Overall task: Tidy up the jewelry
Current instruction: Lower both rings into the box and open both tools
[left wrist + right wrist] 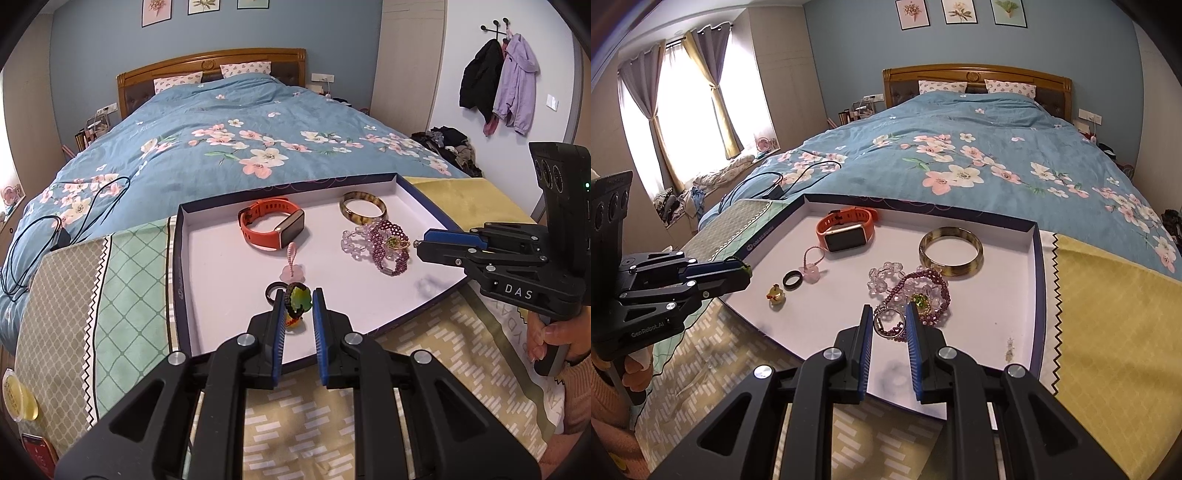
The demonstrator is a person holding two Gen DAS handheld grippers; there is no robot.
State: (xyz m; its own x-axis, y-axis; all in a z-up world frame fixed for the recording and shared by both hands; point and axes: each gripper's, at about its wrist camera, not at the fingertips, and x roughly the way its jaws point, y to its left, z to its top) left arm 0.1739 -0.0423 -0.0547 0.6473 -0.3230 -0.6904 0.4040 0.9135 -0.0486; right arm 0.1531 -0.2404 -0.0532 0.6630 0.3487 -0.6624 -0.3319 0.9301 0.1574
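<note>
Orange watch (846, 230), purple beads (923, 291), blue floral quilt (960, 155).

The tray (1036, 258) has low walls on every side, so the way in is from above or over the near rim. Its near right corner (979, 354) is bare white floor. The left side beyond the ring (793, 278) is bare too, as is a strip along the far wall between the watch (846, 230) and the bangle (951, 251). The bead bracelets (916, 291) lie tangled in a heap in the right half, touching one another, with the bangle just behind. The ring, pink charm (812, 274) and yellow charm (775, 294) crowd the near left. The left gripper (748, 271) hangs at the tray's left rim, and the right gripper (889, 314) reaches in over the near rim at the beads.
</note>
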